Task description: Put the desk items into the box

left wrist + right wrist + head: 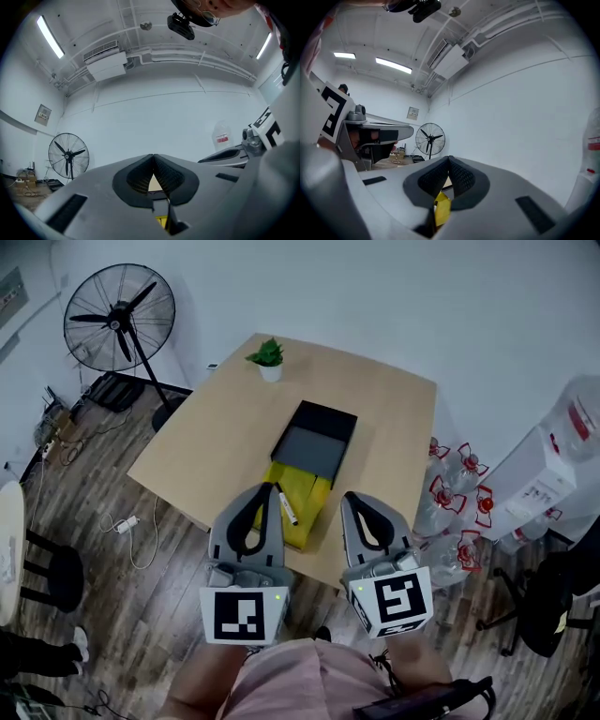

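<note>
Box (312,444), black and open, sits mid-table (206,451); a yellow pad (305,491) carrying 1 pen (287,505) lies against its near side. Far left, a fan (119,320) stands on the floor off the table's corner. The left claw (270,489), tips pressed together on nothing, hides the pad's left part. The right claw (349,497), likewise closed and empty, hovers above the near table edge. Bare tabletop flanks the box. Water bottles (452,493) crowd the floor at right.

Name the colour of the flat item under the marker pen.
The flat item is yellow; head view.
</note>
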`<state>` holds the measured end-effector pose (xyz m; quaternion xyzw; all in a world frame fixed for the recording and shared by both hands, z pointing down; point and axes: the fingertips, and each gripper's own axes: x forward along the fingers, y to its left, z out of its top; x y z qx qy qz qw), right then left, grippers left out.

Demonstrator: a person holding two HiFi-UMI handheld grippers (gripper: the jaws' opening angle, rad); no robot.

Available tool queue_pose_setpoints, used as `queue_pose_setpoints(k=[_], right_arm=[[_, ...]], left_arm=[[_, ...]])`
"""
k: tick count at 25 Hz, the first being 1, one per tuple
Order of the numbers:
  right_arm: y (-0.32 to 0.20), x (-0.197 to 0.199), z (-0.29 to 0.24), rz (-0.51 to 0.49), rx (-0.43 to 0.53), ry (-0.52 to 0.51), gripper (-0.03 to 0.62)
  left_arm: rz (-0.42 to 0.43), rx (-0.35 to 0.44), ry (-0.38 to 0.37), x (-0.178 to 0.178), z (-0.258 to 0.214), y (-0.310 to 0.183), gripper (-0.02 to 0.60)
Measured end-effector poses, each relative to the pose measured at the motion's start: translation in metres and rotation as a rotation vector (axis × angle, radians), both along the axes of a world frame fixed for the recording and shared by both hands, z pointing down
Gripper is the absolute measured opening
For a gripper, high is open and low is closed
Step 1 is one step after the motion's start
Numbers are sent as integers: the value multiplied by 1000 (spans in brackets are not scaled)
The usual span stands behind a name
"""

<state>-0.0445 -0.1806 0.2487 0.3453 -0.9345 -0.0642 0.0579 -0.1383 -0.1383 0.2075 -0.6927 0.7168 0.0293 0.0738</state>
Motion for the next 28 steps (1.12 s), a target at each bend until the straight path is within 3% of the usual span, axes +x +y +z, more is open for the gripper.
queue_pose_setpoints(k=[7,28], right_arm=[[13,16,-14,6,38,-21,0],[-1,13,-14,-27,27,-51,0]], left_arm=[[9,43,-25,20,-15,11,11],[-5,14,-52,21,-10,0,11]])
